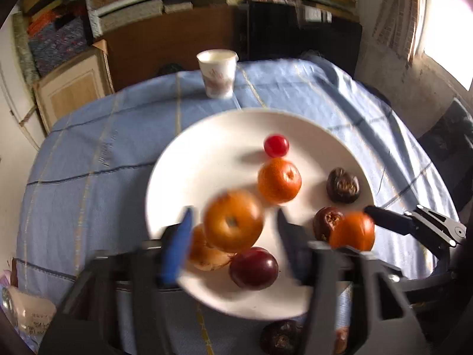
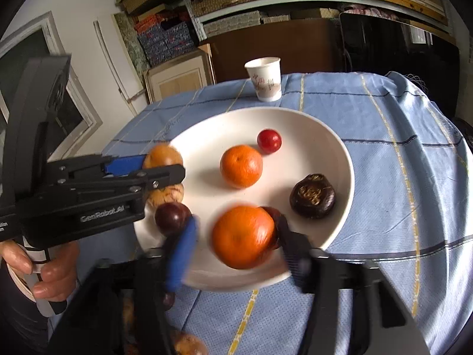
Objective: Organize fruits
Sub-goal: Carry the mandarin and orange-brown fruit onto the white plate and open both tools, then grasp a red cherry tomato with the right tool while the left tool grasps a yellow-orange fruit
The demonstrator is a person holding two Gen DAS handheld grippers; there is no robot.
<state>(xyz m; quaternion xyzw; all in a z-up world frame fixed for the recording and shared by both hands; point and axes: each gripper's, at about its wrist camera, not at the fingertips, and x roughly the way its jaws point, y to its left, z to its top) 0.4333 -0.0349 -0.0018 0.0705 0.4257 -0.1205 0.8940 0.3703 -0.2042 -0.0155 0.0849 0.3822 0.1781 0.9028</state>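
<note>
A white plate (image 1: 189, 159) on the blue cloth holds several fruits: a red cherry-like fruit (image 1: 276, 145), an orange (image 1: 279, 180), two dark wrinkled fruits (image 1: 343, 184), a dark plum (image 1: 253, 268) and a tan fruit (image 1: 204, 254). My left gripper (image 1: 233, 224) stands open around a blurred brownish-orange fruit (image 1: 233, 220) just above the plate; gaps show on both sides. My right gripper (image 2: 236, 236) stands open around a blurred orange (image 2: 242, 236) over the plate's near side (image 2: 325, 136). The left gripper also shows in the right wrist view (image 2: 165, 162), beside its fruit (image 2: 162, 155).
A paper cup (image 1: 218, 74) stands behind the plate; it also shows in the right wrist view (image 2: 265, 78). More fruit (image 1: 280, 337) lies on the cloth in front of the plate. Shelves with boxes and a wooden cabinet are behind the table.
</note>
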